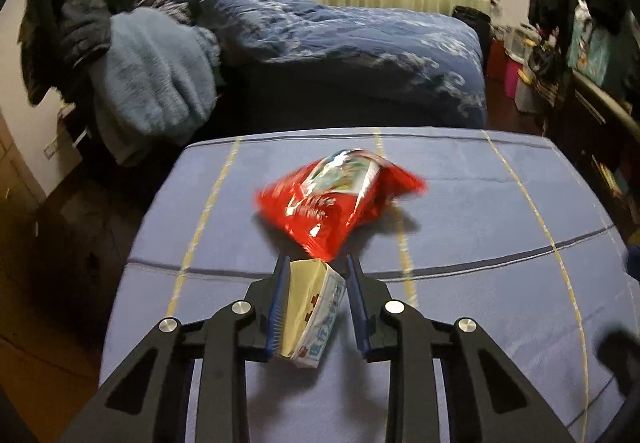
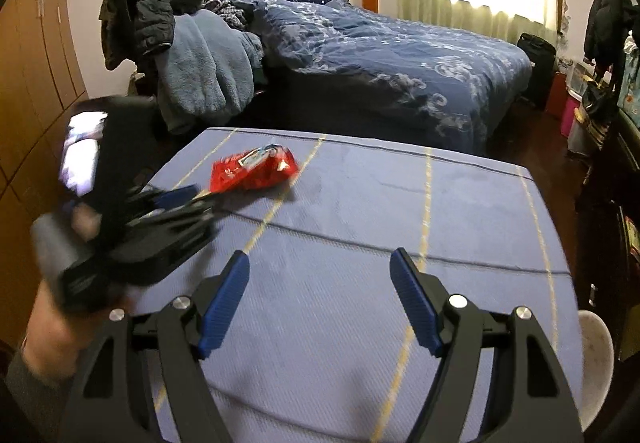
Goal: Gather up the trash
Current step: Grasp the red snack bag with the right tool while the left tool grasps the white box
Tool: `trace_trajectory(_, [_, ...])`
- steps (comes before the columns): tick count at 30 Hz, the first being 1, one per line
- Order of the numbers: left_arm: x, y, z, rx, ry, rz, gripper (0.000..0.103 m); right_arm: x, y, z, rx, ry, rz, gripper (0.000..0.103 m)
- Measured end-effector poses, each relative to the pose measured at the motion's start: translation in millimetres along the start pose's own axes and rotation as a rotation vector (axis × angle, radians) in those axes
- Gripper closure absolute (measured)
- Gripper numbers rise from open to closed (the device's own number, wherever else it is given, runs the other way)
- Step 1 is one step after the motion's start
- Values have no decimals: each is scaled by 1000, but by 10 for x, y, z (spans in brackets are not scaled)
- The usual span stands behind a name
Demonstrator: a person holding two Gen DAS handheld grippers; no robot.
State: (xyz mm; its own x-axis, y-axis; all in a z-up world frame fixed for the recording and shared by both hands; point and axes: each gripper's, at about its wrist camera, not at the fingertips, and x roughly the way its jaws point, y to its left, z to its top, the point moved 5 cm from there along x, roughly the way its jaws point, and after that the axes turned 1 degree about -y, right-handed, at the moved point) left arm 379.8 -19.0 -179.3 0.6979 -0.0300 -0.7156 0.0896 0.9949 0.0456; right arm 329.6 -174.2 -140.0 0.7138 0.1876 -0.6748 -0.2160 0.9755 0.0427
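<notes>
A red snack bag (image 1: 340,197) lies on the blue cloth-covered table (image 1: 500,243); it also shows in the right wrist view (image 2: 254,168) at the far left of the table (image 2: 360,227). My left gripper (image 1: 318,263) has a small white and gold wrapper (image 1: 312,315) between its fingers. The wrapper leans on the left pad, and a gap shows at the right pad. In the right wrist view the left gripper (image 2: 188,199) is blurred, just short of the bag. My right gripper (image 2: 320,263) is open and empty above the table's middle.
A bed with a dark blue quilt (image 2: 400,55) stands behind the table. Clothes and a blue blanket (image 1: 152,75) are piled at the left. Wooden wardrobe (image 2: 32,83) at far left, cluttered shelves (image 1: 592,55) at right, a white stool (image 2: 596,347) by the table's right edge.
</notes>
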Motion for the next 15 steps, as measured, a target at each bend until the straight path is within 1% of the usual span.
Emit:
trace_trajectory(3, [-82, 183, -28, -38, -6, -15, 75, 287, 76, 118, 33, 34, 24, 29])
trace_trajectory(7, [-181, 371, -107, -63, -14, -23, 75, 698, 186, 267, 80, 89, 64, 29])
trace_trajectory(10, [-223, 500, -177, -79, -15, -26, 75, 962, 276, 416, 89, 89, 53, 29])
trace_trajectory(12, [-238, 564, -202, -87, -16, -31, 75, 1148, 339, 532, 79, 85, 26, 29])
trace_trajectory(13, [-250, 607, -216, -96, -18, -33, 75, 1228, 366, 575, 75, 87, 14, 27])
trace_trajectory(14, [-256, 634, -221, -100, -19, -36, 75, 1284, 382, 605, 75, 89, 5, 19])
trace_trajectory(15, [-258, 654, -221, -103, -20, -40, 75, 1371, 404, 645, 77, 94, -3, 15])
